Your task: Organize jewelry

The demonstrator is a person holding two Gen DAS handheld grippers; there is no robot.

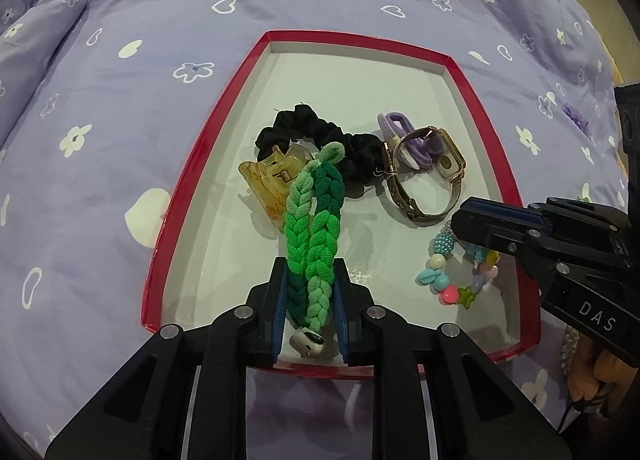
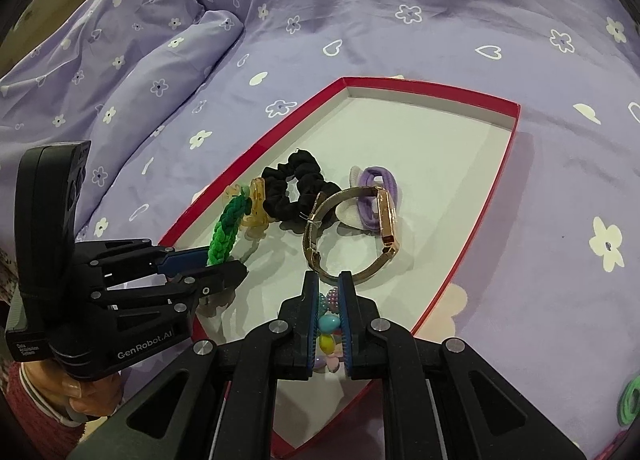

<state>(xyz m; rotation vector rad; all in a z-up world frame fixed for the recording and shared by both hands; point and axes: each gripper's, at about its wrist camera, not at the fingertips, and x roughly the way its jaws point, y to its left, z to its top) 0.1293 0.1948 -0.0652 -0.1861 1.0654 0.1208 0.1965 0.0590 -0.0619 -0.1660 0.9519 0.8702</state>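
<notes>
A red-rimmed white tray (image 1: pixel 472 99) (image 2: pixel 508 147) lies on a bed. My left gripper (image 1: pixel 308 272) (image 2: pixel 224 260) is shut on a green braided band (image 1: pixel 310 232) (image 2: pixel 224 232) and holds it over the tray's near part. My right gripper (image 2: pixel 329 284) (image 1: pixel 460 221) is closed around a colourful bead bracelet (image 2: pixel 328 330) (image 1: pixel 460 272) that rests on the tray floor. In the tray lie an amber hair claw (image 1: pixel 268 183) (image 2: pixel 256 203), a black scrunchie (image 1: pixel 320 139) (image 2: pixel 296 187), a gold mesh watch (image 1: pixel 424 179) (image 2: pixel 356 232) and purple hair ties (image 1: pixel 400 131) (image 2: pixel 376 195).
The purple flowered bedcover (image 1: pixel 120 139) surrounds the tray, with a rolled fold (image 2: pixel 180 55) at the far left. A purple item (image 1: pixel 576 119) lies on the cover right of the tray. Green hair ties (image 2: pixel 630 400) lie at the right edge.
</notes>
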